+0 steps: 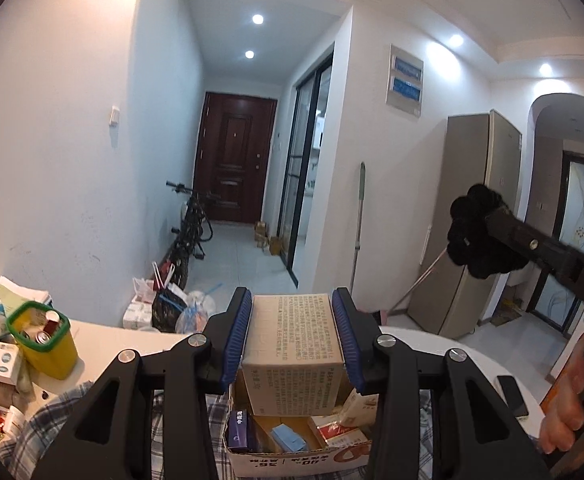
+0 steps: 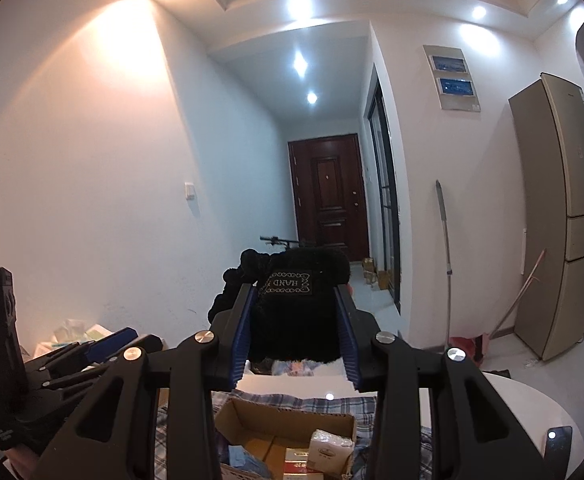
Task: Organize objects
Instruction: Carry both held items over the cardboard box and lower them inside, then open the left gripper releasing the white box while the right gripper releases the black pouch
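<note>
At far left of my left-wrist view, a yellow plastic bin with a green rim [image 1: 44,342] sits on the white table [image 1: 104,340], cans inside. Centre frame, my left gripper [image 1: 292,316] pinches a tan cardboard box printed with small text [image 1: 292,354], blue pads pressed on both its sides, held over the open cardboard carton [image 1: 292,456] on the plaid cloth [image 1: 180,420]. Small packets lie in that carton. At right, a black phone [image 1: 512,396] lies on the table.

In the right-wrist view my right gripper [image 2: 298,320] is clamped on a fluffy black fabric item with a "HAND" label [image 2: 292,304], centre frame, above the same carton [image 2: 284,432].
</note>
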### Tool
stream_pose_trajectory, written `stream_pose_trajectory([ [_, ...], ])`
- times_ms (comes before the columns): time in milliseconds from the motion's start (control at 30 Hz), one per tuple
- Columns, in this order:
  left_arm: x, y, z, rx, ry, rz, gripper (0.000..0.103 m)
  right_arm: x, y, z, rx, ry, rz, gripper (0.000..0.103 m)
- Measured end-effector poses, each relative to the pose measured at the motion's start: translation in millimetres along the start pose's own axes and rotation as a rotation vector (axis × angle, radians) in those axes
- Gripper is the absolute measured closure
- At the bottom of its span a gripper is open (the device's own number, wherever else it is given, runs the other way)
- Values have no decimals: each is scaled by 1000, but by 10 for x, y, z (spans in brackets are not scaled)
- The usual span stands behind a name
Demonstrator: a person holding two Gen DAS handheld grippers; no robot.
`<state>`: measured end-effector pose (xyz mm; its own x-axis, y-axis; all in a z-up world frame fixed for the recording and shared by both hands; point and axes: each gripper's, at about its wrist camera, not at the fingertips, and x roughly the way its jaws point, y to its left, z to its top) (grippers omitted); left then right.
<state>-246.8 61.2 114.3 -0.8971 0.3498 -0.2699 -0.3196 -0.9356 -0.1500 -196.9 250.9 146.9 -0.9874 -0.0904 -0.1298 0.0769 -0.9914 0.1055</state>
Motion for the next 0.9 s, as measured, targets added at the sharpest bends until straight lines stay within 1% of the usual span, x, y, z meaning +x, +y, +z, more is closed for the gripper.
stream_pose_trajectory([
  [100,269,37,-138,0,54,-1,59,167,-30,-66,7,57,16,65],
  [233,573,95,-311,-9,114,-1,59,341,-28,-167,-27,106,-6,65],
  [300,705,171,-378,-47,158,-27,59,453,-37,-219,-37,141,-7,65],
  [367,793,214,-423,-75,196,-32,59,547,-65,-280,-31,174,1,65],
  [400,827,218,-444,-74,204,-29,59,601,-87,-314,-25,195,6,65],
  [500,872,178,-488,-38,192,-9,59,739,-148,-408,-9,250,21,65],
  [600,933,175,-555,-32,205,-26,59,836,-189,-493,3,288,27,65],
  [800,1031,89,-702,26,214,-5,59,892,-177,-540,-16,310,27,65],
  [900,1054,66,-738,32,229,-6,59,885,-126,-549,-27,312,29,65],
])
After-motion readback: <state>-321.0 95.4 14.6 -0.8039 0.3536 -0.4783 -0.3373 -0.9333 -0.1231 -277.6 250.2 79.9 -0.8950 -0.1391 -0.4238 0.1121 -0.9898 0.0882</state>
